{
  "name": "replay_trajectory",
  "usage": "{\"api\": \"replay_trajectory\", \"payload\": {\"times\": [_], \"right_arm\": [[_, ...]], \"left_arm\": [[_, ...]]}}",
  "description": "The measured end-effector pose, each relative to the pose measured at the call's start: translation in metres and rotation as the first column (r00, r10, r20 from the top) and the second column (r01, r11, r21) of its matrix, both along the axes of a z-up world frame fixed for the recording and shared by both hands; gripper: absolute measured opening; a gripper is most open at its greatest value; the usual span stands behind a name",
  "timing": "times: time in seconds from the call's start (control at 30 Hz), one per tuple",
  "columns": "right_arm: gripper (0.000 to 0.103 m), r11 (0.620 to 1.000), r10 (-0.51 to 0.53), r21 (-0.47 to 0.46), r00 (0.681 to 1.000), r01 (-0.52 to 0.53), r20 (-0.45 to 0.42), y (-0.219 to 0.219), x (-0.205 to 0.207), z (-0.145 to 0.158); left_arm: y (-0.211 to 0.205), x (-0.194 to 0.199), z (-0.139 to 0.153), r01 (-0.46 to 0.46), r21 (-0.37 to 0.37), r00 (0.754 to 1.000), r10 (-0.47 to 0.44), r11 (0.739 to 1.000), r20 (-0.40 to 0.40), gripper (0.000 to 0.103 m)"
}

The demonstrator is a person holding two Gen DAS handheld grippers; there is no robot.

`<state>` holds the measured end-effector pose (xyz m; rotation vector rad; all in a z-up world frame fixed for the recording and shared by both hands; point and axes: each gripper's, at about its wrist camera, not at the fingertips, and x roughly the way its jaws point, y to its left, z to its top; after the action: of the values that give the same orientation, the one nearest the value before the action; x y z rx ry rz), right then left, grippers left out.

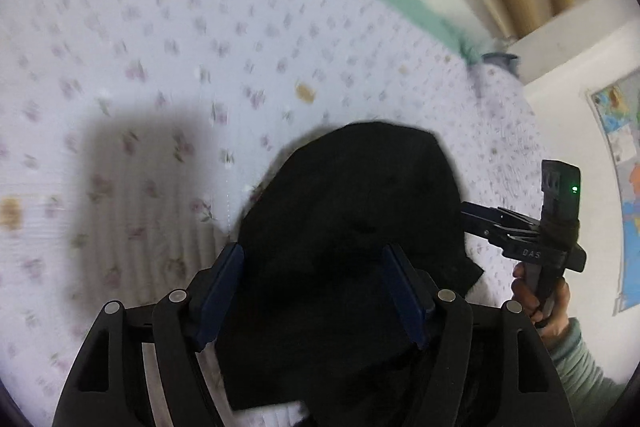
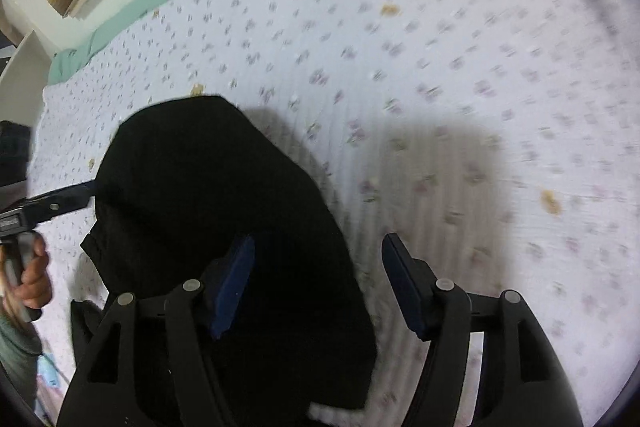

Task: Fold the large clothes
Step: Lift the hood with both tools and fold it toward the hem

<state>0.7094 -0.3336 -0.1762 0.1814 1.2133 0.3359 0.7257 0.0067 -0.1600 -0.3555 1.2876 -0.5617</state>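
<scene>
Both jaws apart: left gripper [image 1: 312, 291] and right gripper [image 2: 318, 285] over the black garment [image 1: 352, 211] on the bedsheet [image 1: 160, 67]. Best pinch opposite edges evenly.

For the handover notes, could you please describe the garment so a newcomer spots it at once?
Find the bed with the white floral bedspread. On it lies a black garment, the only dark, unpatterned thing there, bunched in a heap.

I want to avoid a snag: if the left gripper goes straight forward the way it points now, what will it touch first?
Most likely the black garment: it fills the space between and ahead of the open left gripper fingers. Behind it lies the flowered bed cover. Depth is unclear.
</scene>
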Motion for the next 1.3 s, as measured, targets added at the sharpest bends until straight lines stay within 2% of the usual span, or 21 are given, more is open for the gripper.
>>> {"api": "replay_trajectory", "payload": {"times": [0.1,0.17,0.23,0.27,0.3,0.33,0.37,0.43,0.57,0.67,0.8,0.9,1.07,1.17,1.3], "right_arm": [[0.069,0.996,0.038,0.078,0.998,-0.035,-0.040,0.006,0.013,-0.018],[0.069,0.992,0.043,0.120,0.997,-0.035,-0.070,0.006,0.019,-0.027],[0.068,0.989,0.056,0.142,0.995,-0.043,-0.086,0.007,0.025,-0.033],[0.060,0.988,0.065,0.144,0.994,-0.051,-0.090,0.012,0.021,-0.032],[0.042,0.989,0.078,0.136,0.993,-0.066,-0.086,0.018,0.018,-0.030],[0.036,0.992,0.080,0.106,0.995,-0.073,-0.066,0.026,0.015,-0.027],[0.024,0.993,0.087,0.080,0.996,-0.084,-0.035,0.030,0.009,-0.020],[0.018,0.993,0.101,0.053,0.995,-0.101,0.013,0.038,-0.003,-0.005],[0.016,0.990,0.131,0.033,0.985,-0.136,0.108,0.043,-0.039,0.036],[0.016,0.988,0.143,0.034,0.972,-0.152,0.185,0.036,-0.084,0.075],[0.016,0.986,0.163,0.002,0.954,-0.169,0.251,0.043,-0.148,0.110],[0.016,0.982,0.186,-0.031,0.944,-0.184,0.272,0.038,-0.206,0.125],[0.016,0.980,0.200,-0.064,0.949,-0.190,0.244,0.043,-0.279,0.120],[0.016,0.981,0.189,-0.075,0.959,-0.177,0.209,0.054,-0.316,0.104],[0.017,0.982,0.179,-0.082,0.973,-0.169,0.143,0.063,-0.363,0.069]], "left_arm": [[-0.002,0.006,-0.019,0.009,-0.011,0.999,-0.010,1.000,-0.046,0.073],[-0.002,0.011,-0.028,0.009,-0.063,0.996,-0.014,0.998,-0.087,0.073],[-0.003,0.008,-0.030,0.006,-0.069,0.996,-0.012,0.998,-0.086,0.072],[-0.005,0.005,-0.028,0.012,-0.060,0.998,-0.016,0.998,-0.067,0.064],[-0.007,0.000,-0.023,0.024,-0.039,0.999,-0.025,0.999,-0.027,0.052],[-0.006,-0.005,-0.017,0.030,-0.021,1.000,-0.030,0.999,0.009,0.033],[-0.008,-0.012,-0.008,0.030,-0.002,0.998,-0.030,1.000,0.055,0.025],[-0.010,-0.023,0.008,0.033,0.014,0.993,-0.034,0.999,0.110,0.017],[-0.006,-0.058,0.056,0.058,0.006,0.975,-0.058,0.998,0.217,0.015],[0.002,-0.103,0.094,0.085,-0.013,0.957,-0.078,0.996,0.278,0.015],[0.000,-0.173,0.129,0.116,0.012,0.940,-0.113,0.993,0.321,0.015],[-0.005,-0.225,0.142,0.129,0.043,0.934,-0.136,0.991,0.330,0.015],[-0.010,-0.298,0.139,0.146,0.147,0.927,-0.187,0.978,0.324,0.015],[-0.017,-0.335,0.125,0.150,0.199,0.931,-0.207,0.968,0.301,0.015],[-0.019,-0.376,0.088,0.129,0.241,0.954,-0.187,0.962,0.236,0.018]]}}
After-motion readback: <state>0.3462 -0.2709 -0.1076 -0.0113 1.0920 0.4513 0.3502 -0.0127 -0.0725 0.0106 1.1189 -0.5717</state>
